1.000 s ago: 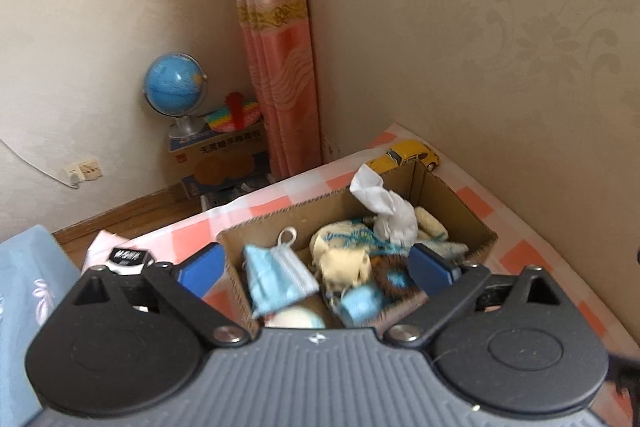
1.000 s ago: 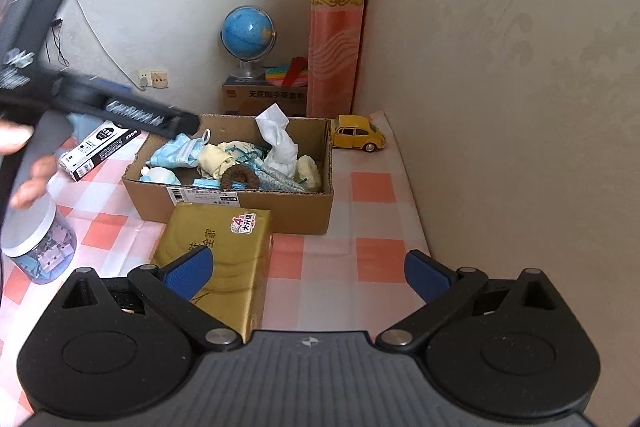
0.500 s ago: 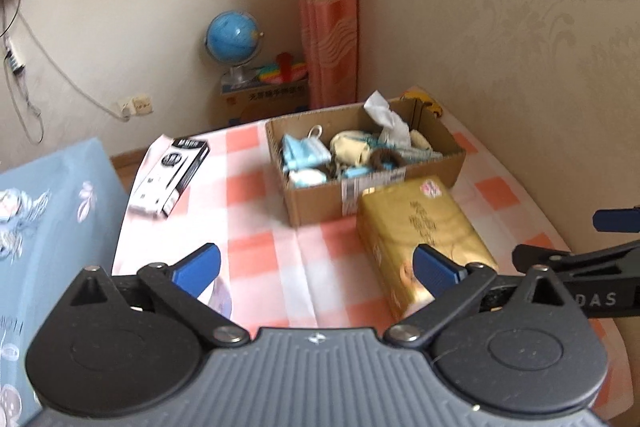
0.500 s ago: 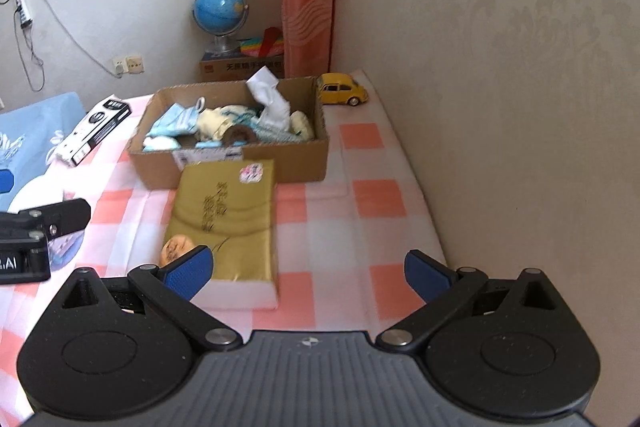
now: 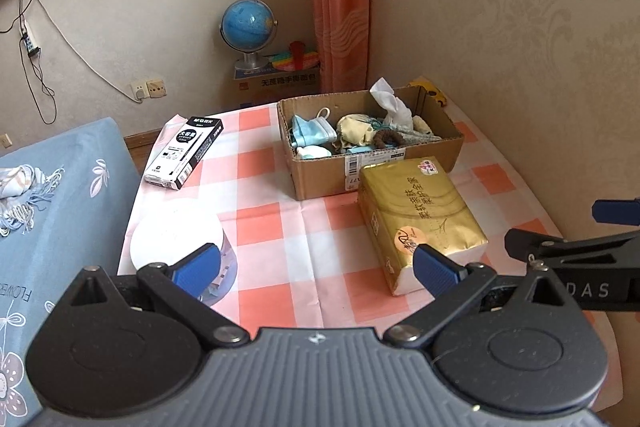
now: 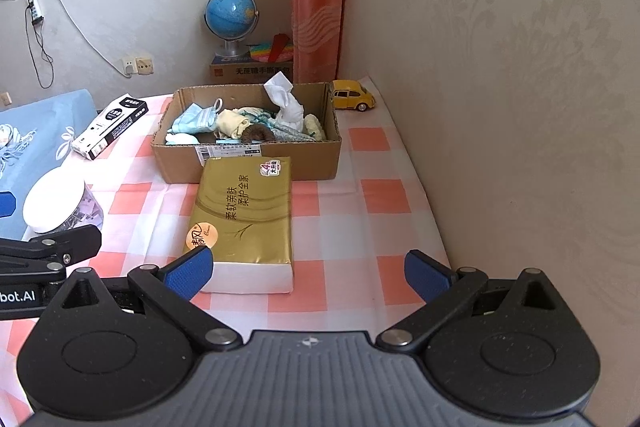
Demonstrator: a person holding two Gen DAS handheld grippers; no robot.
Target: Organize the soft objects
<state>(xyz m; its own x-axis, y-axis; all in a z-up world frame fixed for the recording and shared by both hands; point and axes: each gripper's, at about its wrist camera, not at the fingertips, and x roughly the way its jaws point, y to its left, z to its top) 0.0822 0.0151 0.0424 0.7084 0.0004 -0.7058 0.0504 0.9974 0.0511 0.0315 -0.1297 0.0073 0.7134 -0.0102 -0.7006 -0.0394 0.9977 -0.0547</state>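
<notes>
**Both jaws wide and empty, held back from the box**

Left gripper (image 5: 316, 269): jaws wide, nothing between them. Right gripper (image 6: 308, 273): same, wide and empty. Both hover at the near end of the surface (image 6: 340, 227), likely pulled back for an overview.

Just ahead lies the gold tissue pack (image 6: 244, 215), flat, its far end touching the cardboard box (image 6: 248, 159). Soft objects, including face masks (image 6: 196, 119) and a white tissue (image 6: 286, 103), sit inside the box, so sorting looks mostly done; the pack seems the last soft piece outside.

Room: wall close on the right, a white-lidded jar (image 5: 176, 239) at left, a pen box (image 5: 184, 151) near the left edge. Open checkered cloth lies right of the pack.
</notes>
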